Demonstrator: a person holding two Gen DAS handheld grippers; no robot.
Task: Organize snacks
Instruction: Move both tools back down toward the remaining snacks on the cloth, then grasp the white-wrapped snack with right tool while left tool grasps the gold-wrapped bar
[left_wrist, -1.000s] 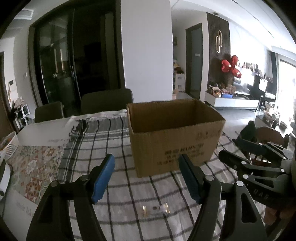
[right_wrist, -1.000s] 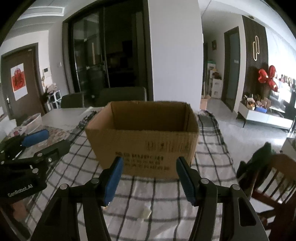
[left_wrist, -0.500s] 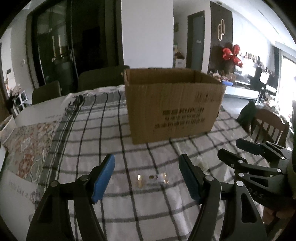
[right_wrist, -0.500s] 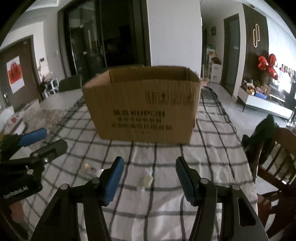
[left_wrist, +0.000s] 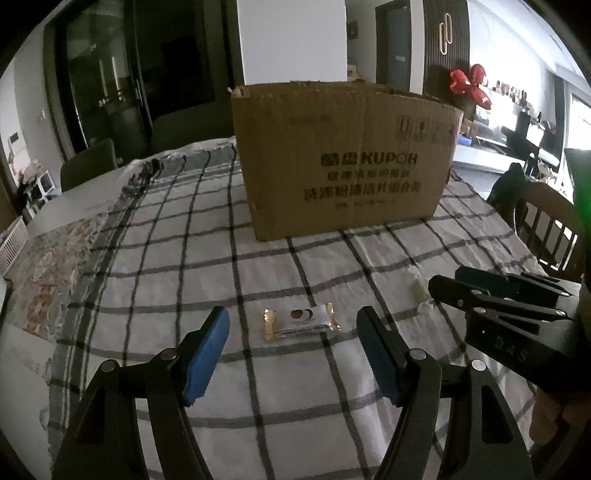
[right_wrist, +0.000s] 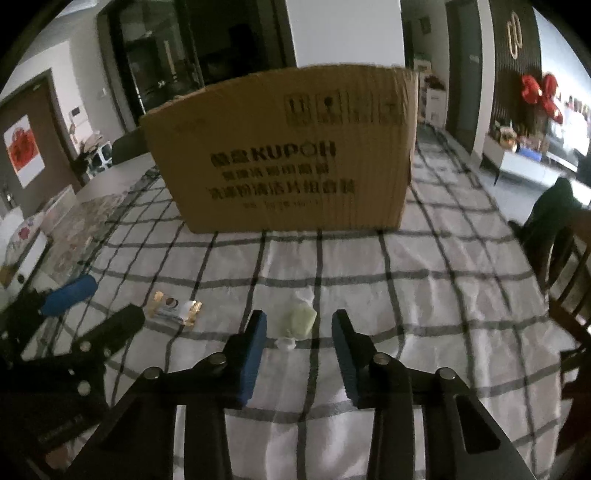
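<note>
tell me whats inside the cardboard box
Cannot be seen: both wrist views show only the cardboard box's printed outer walls and rim. The two snacks in view lie outside it on the checked tablecloth.

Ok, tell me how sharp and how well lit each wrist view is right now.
Left wrist view: fairly crisp; the cardboard box print is readable, the gold-ended snack packet clear, windows at right blown out, fisheye bending the edges. Right wrist view: softer, box lettering smeared, pale green snack hazy, foreground dim against the bright room behind.

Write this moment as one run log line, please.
left hand-held gripper: open, over gold-ended snack | right hand-held gripper: closing, green snack between, ungripped
</note>
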